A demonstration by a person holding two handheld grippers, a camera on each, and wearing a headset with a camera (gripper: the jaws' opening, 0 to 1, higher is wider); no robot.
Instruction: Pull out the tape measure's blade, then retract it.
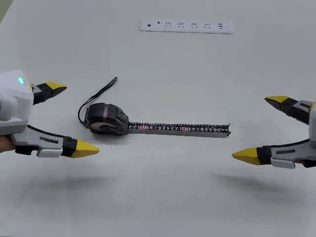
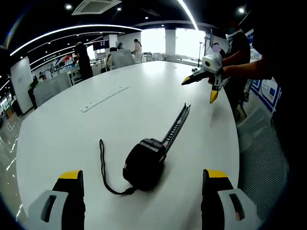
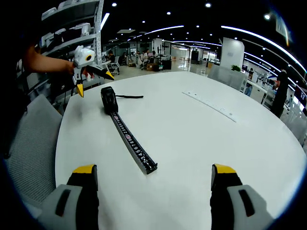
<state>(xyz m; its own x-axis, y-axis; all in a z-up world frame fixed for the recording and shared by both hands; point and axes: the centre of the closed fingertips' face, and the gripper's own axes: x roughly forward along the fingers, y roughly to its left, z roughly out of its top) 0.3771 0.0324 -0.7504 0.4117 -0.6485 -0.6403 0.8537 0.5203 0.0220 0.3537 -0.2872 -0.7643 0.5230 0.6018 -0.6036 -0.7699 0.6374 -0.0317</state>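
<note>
A black tape measure lies on the white table, its blade pulled out to the right with the end hook resting on the surface. A black wrist strap trails behind the case. My left gripper hovers open just left of the case, holding nothing. My right gripper hangs open to the right of the blade's tip, apart from it. The left gripper view has the case between and ahead of its jaws. In the right gripper view the blade's end lies ahead.
A white power strip lies flat at the far side of the table. In the gripper views, chairs stand beside the table's edge and people stand in the office behind.
</note>
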